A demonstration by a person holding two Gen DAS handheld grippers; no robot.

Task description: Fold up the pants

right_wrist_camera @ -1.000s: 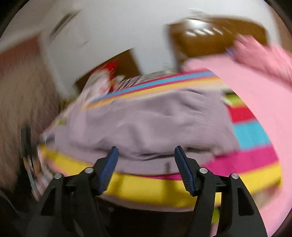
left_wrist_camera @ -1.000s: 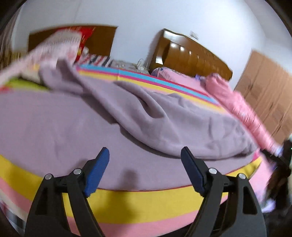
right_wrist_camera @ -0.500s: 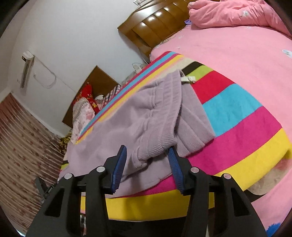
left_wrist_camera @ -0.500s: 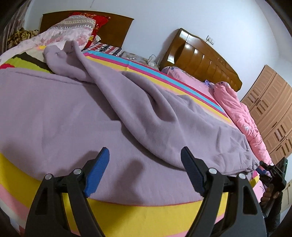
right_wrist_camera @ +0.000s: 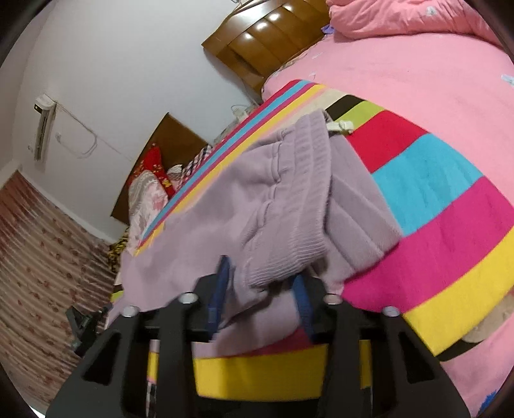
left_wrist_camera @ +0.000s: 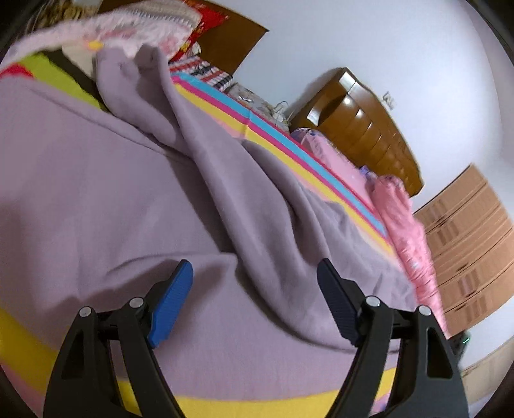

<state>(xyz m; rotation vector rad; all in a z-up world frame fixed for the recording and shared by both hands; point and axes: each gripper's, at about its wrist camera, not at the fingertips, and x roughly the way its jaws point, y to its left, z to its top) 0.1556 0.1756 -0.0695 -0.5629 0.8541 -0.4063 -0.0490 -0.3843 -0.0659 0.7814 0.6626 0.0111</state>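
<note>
Lilac fleece pants (left_wrist_camera: 128,193) lie spread across a striped blanket (left_wrist_camera: 257,405) on a bed. A raised fold of one leg (left_wrist_camera: 257,225) runs toward my left gripper (left_wrist_camera: 253,265), which hovers low over the fabric. It is open, its jaws closing a little, and its pads touch nothing. In the right wrist view the ribbed waistband (right_wrist_camera: 298,193) of the pants (right_wrist_camera: 225,218) bunches between the blue pads. My right gripper (right_wrist_camera: 261,279) is closing on that waistband corner, and the cloth fills the gap and touches both pads.
The striped blanket (right_wrist_camera: 433,193) hangs over the bed's near edge. A pink quilt (right_wrist_camera: 417,19) and a wooden headboard (left_wrist_camera: 363,122) lie beyond. Pillows (left_wrist_camera: 128,25) are piled at the far left and a wooden wardrobe (left_wrist_camera: 465,250) stands at the right.
The right jaws have narrowed from wide apart to tight around the waistband. The left gripper has moved in over the pants and rolled, with its jaws slightly narrower.
</note>
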